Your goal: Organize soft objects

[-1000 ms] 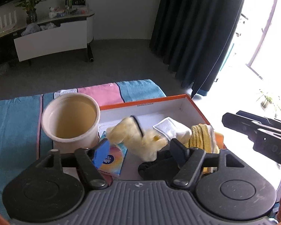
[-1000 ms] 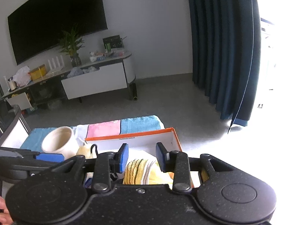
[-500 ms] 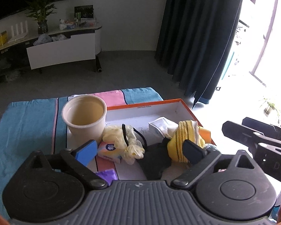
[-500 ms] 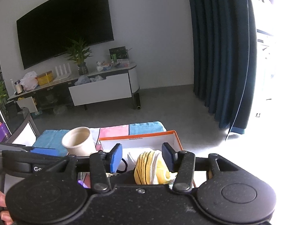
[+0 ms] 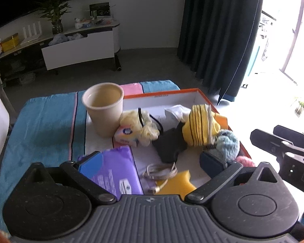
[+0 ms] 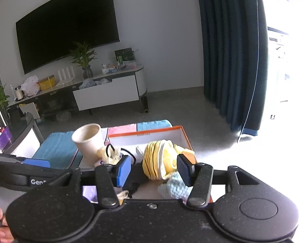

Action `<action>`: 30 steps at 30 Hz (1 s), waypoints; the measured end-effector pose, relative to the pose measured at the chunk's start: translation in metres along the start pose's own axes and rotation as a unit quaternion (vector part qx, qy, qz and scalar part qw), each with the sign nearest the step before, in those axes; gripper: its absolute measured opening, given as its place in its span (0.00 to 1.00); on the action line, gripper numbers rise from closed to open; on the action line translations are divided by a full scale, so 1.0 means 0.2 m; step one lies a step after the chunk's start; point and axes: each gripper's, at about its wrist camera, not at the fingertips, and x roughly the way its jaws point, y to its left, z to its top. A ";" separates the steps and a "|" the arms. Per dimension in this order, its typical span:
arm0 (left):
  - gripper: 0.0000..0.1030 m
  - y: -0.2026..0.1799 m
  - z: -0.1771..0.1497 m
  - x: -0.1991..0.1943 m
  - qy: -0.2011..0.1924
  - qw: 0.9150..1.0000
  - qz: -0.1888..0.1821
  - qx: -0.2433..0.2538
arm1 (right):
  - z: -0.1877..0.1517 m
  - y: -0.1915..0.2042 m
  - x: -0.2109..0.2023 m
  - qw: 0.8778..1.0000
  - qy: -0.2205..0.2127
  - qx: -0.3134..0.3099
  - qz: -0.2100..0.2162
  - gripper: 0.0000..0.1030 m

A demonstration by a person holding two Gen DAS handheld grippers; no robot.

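Note:
An orange-rimmed white box (image 5: 168,93) holds soft things: a yellow striped sock (image 5: 198,125), a pale yellow fluffy piece with a black hair tie (image 5: 140,121), a black cloth (image 5: 170,143), a light blue knit (image 5: 229,144) and a white cloth (image 5: 176,111). My left gripper (image 5: 150,162) stands wide open above a purple wipes pack (image 5: 115,168), holding nothing. My right gripper (image 6: 154,169) is open too, short of the striped sock (image 6: 158,162), with its pads apart from it.
A cream cup (image 5: 105,111) stands left of the box beside a tissue packet (image 5: 125,136). A cable (image 5: 160,172) and a yellow sponge (image 5: 176,184) lie near me. A blue and pink towel (image 5: 46,125) covers the table. The right gripper's body (image 5: 283,151) reaches in from the right.
Both grippers have opened and drawn back from the box. The pale yellow piece and the striped sock, earlier between the fingers, now lie free in the box.

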 end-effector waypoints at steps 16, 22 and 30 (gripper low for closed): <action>1.00 -0.07 -0.13 -0.06 0.012 1.000 0.014 -0.012 | -0.12 -0.04 -0.07 1.000 0.021 0.006 -0.011 0.65; 1.00 -0.08 -0.15 -0.04 0.022 1.000 0.018 -0.010 | -0.14 -0.06 -0.06 0.999 0.031 0.009 -0.013 0.65; 1.00 -0.08 -0.15 -0.01 0.030 0.999 0.018 -0.008 | -0.15 -0.06 -0.02 0.999 0.041 0.008 -0.010 0.65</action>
